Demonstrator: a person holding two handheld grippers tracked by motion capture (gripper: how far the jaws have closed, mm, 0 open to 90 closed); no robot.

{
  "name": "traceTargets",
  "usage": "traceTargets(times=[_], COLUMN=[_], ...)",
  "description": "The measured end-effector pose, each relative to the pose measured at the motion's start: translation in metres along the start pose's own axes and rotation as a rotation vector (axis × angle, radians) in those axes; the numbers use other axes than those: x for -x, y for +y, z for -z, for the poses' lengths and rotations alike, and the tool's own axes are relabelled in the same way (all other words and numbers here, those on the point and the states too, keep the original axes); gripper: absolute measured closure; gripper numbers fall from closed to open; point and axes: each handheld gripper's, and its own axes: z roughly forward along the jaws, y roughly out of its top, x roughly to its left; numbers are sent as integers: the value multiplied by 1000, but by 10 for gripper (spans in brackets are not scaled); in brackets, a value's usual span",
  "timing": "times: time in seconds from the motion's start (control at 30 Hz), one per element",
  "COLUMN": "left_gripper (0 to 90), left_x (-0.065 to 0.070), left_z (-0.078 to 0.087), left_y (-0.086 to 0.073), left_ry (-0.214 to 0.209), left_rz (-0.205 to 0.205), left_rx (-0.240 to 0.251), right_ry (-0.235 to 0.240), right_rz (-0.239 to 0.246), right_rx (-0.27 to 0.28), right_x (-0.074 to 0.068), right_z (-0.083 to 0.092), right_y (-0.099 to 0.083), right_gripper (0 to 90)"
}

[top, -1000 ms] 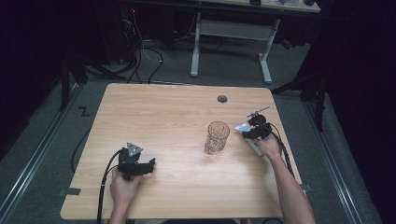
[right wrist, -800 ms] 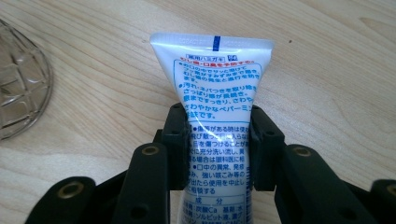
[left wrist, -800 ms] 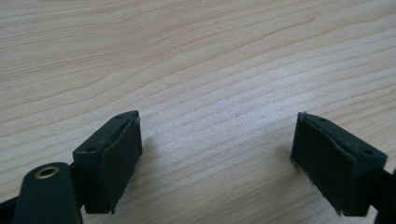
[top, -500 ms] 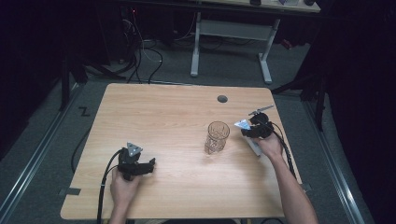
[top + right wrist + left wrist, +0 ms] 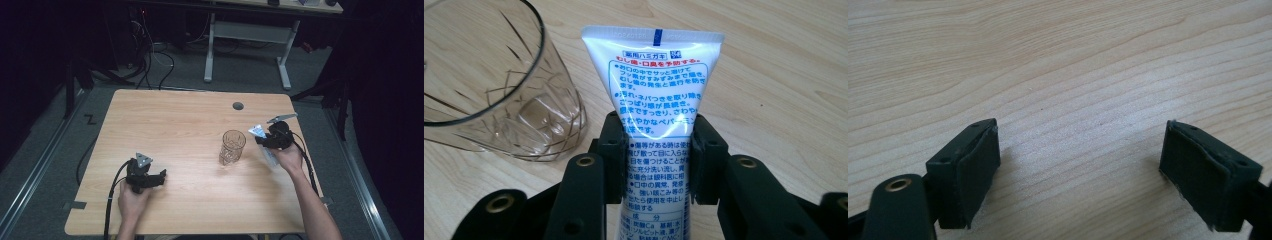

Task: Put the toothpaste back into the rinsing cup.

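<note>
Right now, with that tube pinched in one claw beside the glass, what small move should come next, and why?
Probably carry the toothpaste tube sideways over the empty glass. The right gripper clamps it mid-body, crimped end forward, clear of the table.

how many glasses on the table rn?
1. The clear cut-pattern glass stands upright right of the table's middle, just left of the right gripper, which holds a toothpaste tube. Nothing on the table looks able to hide another.

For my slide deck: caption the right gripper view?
Right tongs clamp a toothpaste tube beside an empty glass on a wooden table.
</note>
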Motion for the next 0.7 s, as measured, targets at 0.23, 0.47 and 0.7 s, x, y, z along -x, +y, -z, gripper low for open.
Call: traceTargets(times=[0.23,0.47,0.7], left_gripper=[162,162,162], left_x=[0,0,0], left_z=[0,0,0], left_y=[0,0,0], left_ry=[0,0,0], left_rz=[0,0,0], left_rx=[0,0,0], right_ry=[21,32,52], right_rz=[3,9,18], right_rx=[27,78,123], right_x=[-5,-15,-23], right_z=[7,20,29], right_y=[0,-1,0], right_gripper=[661,660,659])
